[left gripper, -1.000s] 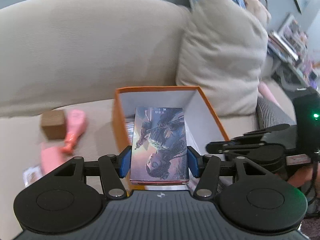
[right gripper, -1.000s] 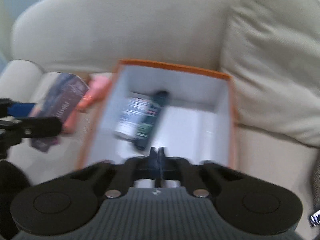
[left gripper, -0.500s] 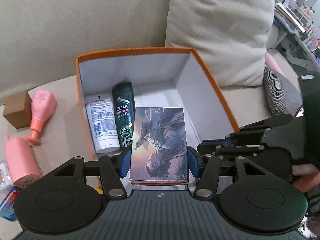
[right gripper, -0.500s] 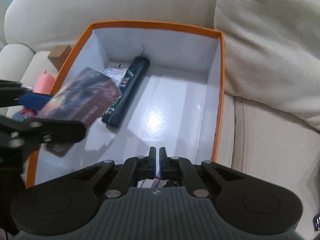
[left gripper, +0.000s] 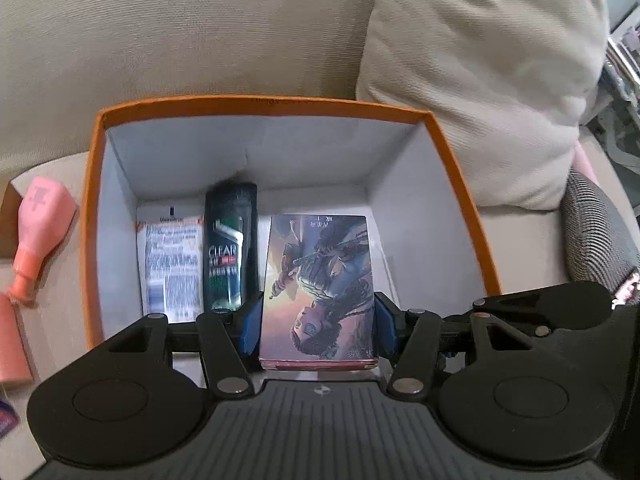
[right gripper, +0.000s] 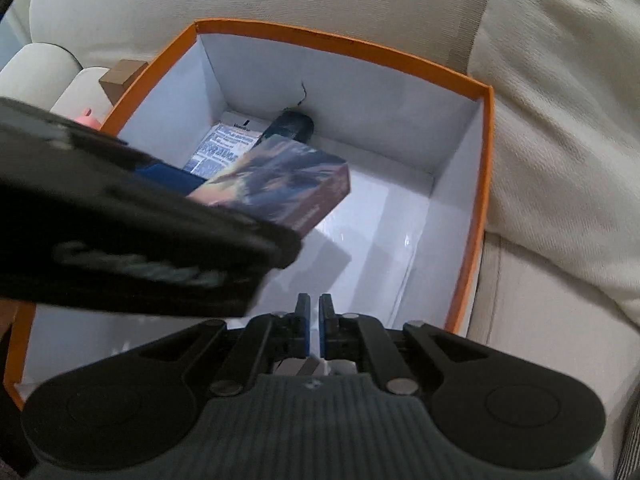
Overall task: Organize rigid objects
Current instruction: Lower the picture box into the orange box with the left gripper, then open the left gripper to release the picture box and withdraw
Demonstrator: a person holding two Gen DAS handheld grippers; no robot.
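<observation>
Glossy cardboard with a printed picture of a warrior covers the card box [left gripper: 318, 288], and the left gripper [left gripper: 318, 330] pinches it by its two long sides, so the flat face stays up and the box can go down flat. It hangs over the orange box [left gripper: 456, 168], above the white floor and not yet resting on it; the right wrist view shows a shadow under it. Inside the orange box, against its left wall, a white tube [left gripper: 172, 264] and a dark shampoo bottle [left gripper: 230, 248] lie side by side, lengthwise. The card box is held just to the right of the bottle and parallel to it, probably to continue the same row. The right gripper [right gripper: 315, 330] has its fingers nearly pressed together with nothing between them, and waits at the near edge of the orange box.

Only the left wrist view shows a pink bottle [left gripper: 38, 236] lying on the sofa [left gripper: 200, 40] outside the left wall of the orange box. Only the right wrist view shows the free floor in the right half, the height of the card box, and a small brown block [right gripper: 122, 76] behind the far left corner.
</observation>
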